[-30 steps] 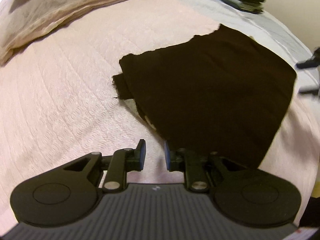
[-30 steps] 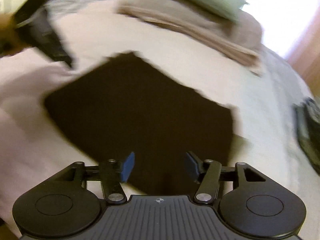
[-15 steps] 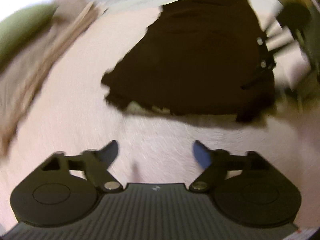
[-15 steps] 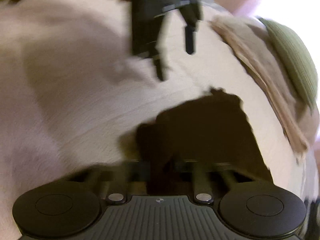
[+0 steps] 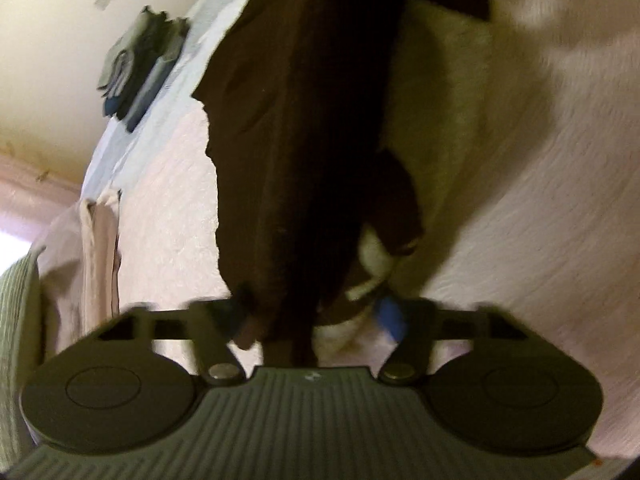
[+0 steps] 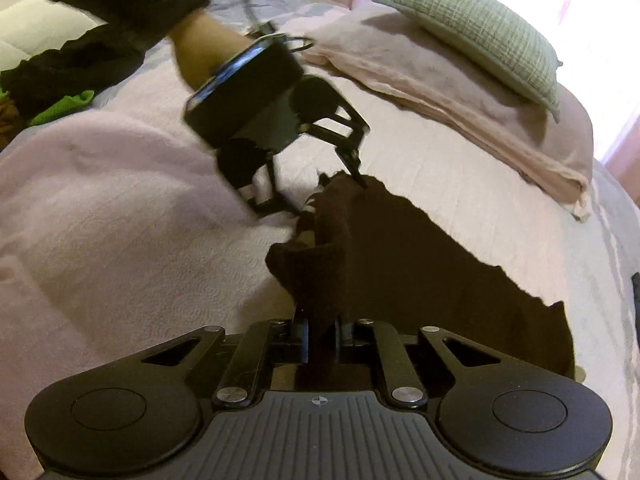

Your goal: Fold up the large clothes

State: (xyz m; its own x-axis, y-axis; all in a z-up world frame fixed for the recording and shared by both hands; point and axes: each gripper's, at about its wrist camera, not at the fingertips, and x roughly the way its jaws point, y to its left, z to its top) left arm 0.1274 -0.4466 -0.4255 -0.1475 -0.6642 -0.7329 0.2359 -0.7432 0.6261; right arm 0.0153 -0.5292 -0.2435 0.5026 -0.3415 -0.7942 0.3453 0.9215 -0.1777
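Observation:
A dark brown garment (image 6: 420, 264) lies spread on the pink bed cover (image 6: 120, 220). My right gripper (image 6: 322, 336) is shut on its near edge, and the cloth rises in a bunched fold from between the pads. My left gripper (image 6: 331, 198), held by a hand (image 6: 204, 52), points down at the garment's far corner with its fingers either side of the cloth. In the left wrist view the garment (image 5: 300, 140) runs between the left gripper's (image 5: 316, 316) jaws, which are closing with a gap still showing. A pale label or lining peeks out by the blue pad (image 5: 392, 316).
A green pillow (image 6: 480, 32) rests on folded beige bedding (image 6: 440, 92) at the back right. A stack of folded clothes (image 5: 140, 64) sits near the bed's far edge. A dark clothes pile with a green cloth (image 6: 64, 108) lies at the left.
The right gripper closed on the garment's near edge. The left gripper rolled over, dropped onto the far corner, spread wide, and has narrowed around the cloth.

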